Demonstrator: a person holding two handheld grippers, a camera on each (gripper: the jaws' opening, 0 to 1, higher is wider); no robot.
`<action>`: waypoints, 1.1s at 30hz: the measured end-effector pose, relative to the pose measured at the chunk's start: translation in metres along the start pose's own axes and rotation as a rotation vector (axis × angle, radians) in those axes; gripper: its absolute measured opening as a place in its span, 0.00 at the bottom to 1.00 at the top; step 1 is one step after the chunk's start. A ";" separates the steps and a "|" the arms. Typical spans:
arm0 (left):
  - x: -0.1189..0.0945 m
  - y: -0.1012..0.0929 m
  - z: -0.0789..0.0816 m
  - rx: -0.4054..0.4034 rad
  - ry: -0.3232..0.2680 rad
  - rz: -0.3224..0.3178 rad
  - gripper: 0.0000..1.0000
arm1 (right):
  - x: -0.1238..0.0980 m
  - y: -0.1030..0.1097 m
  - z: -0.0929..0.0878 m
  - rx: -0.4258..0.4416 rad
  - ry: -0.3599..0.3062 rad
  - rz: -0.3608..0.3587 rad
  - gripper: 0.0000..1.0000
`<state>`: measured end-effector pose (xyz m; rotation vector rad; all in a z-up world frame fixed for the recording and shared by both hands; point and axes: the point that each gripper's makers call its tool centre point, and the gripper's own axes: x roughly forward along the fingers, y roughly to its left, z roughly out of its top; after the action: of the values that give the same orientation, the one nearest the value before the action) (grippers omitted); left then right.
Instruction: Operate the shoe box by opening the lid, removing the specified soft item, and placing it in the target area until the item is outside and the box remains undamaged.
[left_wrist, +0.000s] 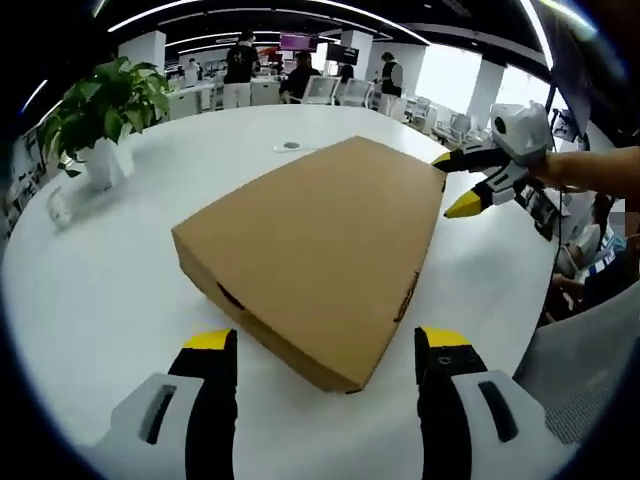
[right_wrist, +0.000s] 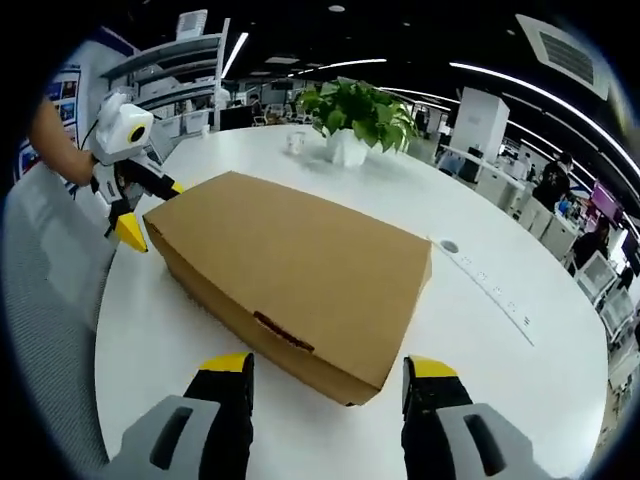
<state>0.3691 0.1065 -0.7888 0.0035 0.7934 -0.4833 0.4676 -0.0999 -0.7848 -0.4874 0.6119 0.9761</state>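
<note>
White round table (left_wrist: 90, 290) carried the closed cardboard shoe box (left_wrist: 320, 245) mid-top. Potted plant (left_wrist: 105, 115) stood beyond the box; a round grommet (left_wrist: 291, 145) sat near the box.

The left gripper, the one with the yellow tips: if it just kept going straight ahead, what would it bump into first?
Most likely the near corner of the closed cardboard shoe box, which lies straight ahead between the open jaws of the left gripper on the white table. Depth is hard to judge, but nothing else stands between them.
</note>
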 end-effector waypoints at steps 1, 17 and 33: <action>0.000 0.000 0.000 0.000 0.000 0.001 0.71 | 0.001 0.000 0.000 0.003 0.003 0.003 0.54; 0.005 0.002 0.004 -0.049 0.014 0.002 0.64 | 0.006 -0.001 -0.001 0.037 0.017 0.001 0.50; 0.000 0.023 0.000 0.015 0.067 -0.022 0.64 | 0.005 0.024 0.004 0.105 0.009 -0.038 0.48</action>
<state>0.3791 0.1271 -0.7929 0.0255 0.8561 -0.5117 0.4500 -0.0831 -0.7876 -0.4091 0.6563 0.9010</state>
